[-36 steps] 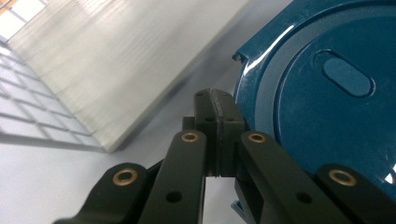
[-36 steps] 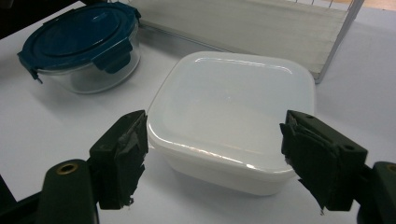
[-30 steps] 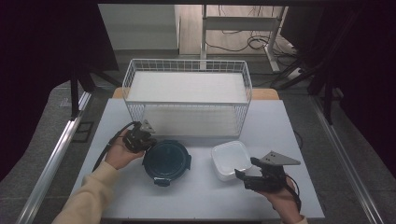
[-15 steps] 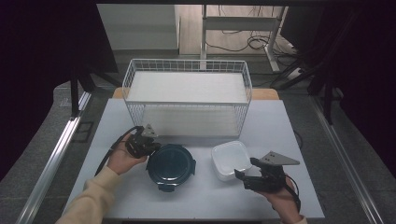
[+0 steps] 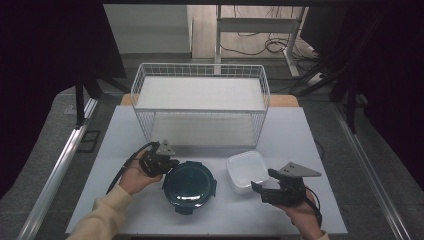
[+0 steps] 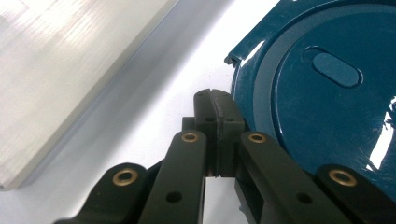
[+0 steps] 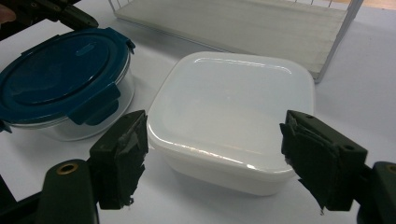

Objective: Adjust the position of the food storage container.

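A round clear container with a dark teal clip lid [image 5: 189, 184] stands on the white table [image 5: 300, 130], in front of the wire basket. My left gripper [image 5: 172, 164] is shut with nothing between its jaws, and its tips [image 6: 215, 100] touch the left edge of the teal lid [image 6: 327, 93]. To the right sits a square white lidded container [image 5: 247, 171]. My right gripper [image 5: 264, 180] is open, its jaws [image 7: 219, 149] standing on either side of the white container's [image 7: 233, 102] near edge without pressing on it. The teal-lidded container [image 7: 60, 74] sits left of it.
A white wire basket [image 5: 200, 111] with a pale panel floor [image 6: 70, 70] stands across the back of the table, close behind both containers. The table's edges drop off at left and right. A cable trails from the left gripper.
My left gripper has moved right, and the teal-lidded container has slid right and a little nearer the person with it. The right gripper and white container have stayed put.
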Demonstrator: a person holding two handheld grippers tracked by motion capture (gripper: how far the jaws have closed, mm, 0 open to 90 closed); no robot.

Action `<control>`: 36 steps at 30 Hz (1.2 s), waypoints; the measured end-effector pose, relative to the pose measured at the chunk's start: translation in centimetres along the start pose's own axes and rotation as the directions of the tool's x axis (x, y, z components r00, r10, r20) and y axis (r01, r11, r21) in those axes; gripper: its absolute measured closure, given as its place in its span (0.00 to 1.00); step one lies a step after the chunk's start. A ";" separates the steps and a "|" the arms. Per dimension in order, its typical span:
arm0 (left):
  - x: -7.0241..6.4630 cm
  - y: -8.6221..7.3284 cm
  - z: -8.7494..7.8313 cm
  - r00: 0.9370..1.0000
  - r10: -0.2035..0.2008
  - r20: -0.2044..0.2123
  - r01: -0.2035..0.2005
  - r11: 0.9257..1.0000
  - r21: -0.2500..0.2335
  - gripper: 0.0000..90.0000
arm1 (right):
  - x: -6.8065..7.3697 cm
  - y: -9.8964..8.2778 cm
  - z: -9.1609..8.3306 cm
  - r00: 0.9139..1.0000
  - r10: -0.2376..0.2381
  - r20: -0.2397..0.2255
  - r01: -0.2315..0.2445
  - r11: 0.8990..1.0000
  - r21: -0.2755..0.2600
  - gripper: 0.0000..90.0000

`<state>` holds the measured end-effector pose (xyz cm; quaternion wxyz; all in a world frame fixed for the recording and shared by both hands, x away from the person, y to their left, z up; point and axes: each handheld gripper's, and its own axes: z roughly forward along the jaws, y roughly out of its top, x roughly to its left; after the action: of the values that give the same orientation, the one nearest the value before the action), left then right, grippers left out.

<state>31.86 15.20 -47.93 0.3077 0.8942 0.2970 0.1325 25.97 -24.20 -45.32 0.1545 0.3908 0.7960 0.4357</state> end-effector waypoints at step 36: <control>-3.3 -0.3 -0.4 0.997 0.027 0.068 -0.026 1.000 -0.016 1.00 | -0.1 -0.1 0.1 1.000 0.011 0.001 -0.011 1.000 0.003 0.25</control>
<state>28.93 13.52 -47.99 0.3228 0.8996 0.2734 0.1081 26.06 -24.27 -45.43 0.1520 0.3954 0.7945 0.4351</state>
